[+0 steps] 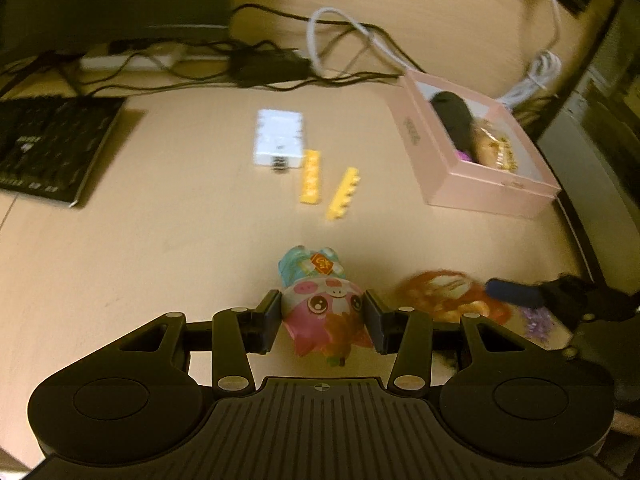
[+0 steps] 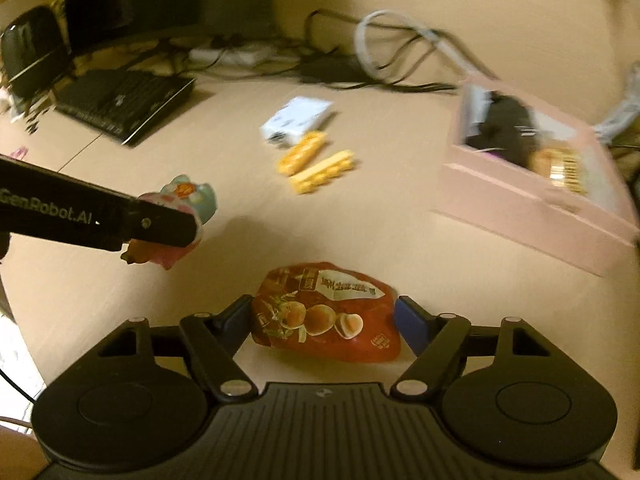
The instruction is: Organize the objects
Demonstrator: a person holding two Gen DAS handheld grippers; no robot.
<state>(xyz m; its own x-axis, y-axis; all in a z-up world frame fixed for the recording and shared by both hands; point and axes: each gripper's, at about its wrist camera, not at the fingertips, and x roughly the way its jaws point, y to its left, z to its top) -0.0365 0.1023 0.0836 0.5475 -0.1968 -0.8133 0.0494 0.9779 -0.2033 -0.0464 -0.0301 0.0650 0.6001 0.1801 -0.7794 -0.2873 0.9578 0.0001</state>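
Gripping the pig toy [image 1: 322, 304], left gripper [image 1: 323, 316] jaws clenched; right gripper [image 2: 326, 320] jaws bracket the red snack packet [image 2: 326, 314], contact unclear.

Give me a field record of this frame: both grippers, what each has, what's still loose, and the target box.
left gripper: shut on the pig toy, pads against both its sides
right gripper: fingers either side of the red snack packet, contact unclear
loose on desk: white adapter box, two yellow toothed blocks, side by side
pink box: open, already holds a black item and a gold-wrapped item
background: keyboard, cables
image quality: motion blur in both views
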